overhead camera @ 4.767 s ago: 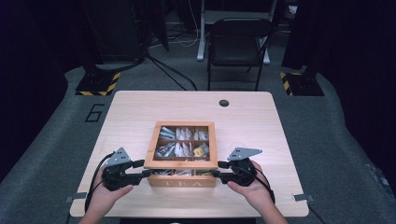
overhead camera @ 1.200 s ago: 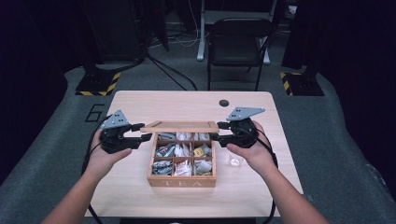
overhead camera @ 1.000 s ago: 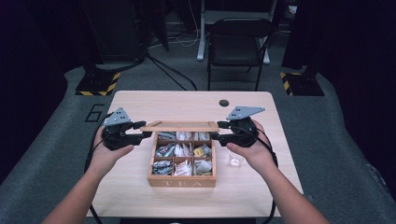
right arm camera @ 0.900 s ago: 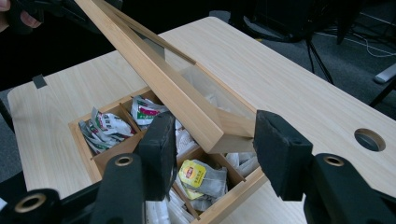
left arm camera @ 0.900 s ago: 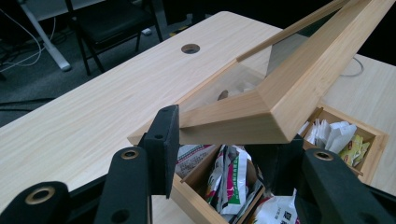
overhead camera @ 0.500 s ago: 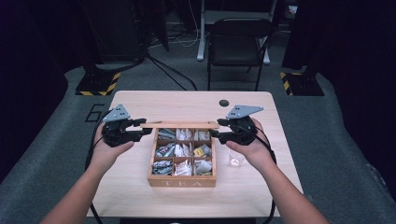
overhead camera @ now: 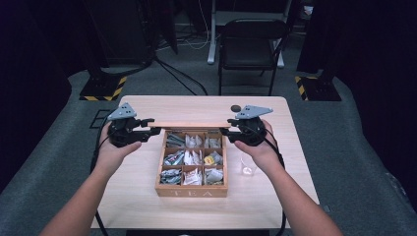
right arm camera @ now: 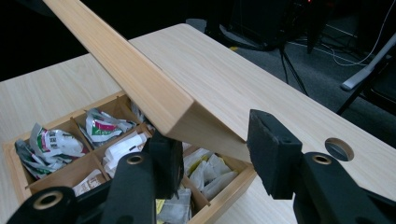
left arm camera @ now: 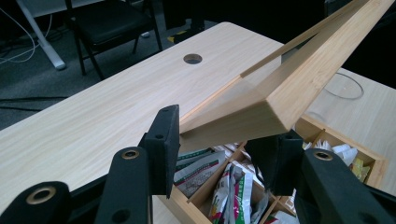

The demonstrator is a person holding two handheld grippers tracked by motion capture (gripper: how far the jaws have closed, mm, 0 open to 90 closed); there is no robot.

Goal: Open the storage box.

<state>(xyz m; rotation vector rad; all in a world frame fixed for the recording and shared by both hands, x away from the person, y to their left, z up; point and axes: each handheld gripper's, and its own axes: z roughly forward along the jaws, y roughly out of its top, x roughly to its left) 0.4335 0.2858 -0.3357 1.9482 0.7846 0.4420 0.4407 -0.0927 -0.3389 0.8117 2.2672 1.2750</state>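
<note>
A wooden tea box stands open mid-table, its compartments full of tea bags. Its hinged lid is lifted over the far side, seen edge-on. My left gripper is shut on the lid's left corner; in the left gripper view the pads press on the lid. My right gripper holds the right corner. Its jaws have just been closing, and in the right gripper view the lid sits between the pads, which touch it.
A small clear glass stands on the table just right of the box, under my right wrist. A round cable hole lies near the table's far edge. A black chair stands behind the table.
The lid, closed at first with both grippers at its front corners, has swung up and back. Over the last second both hands carried it slightly farther away and the right jaws narrowed.
</note>
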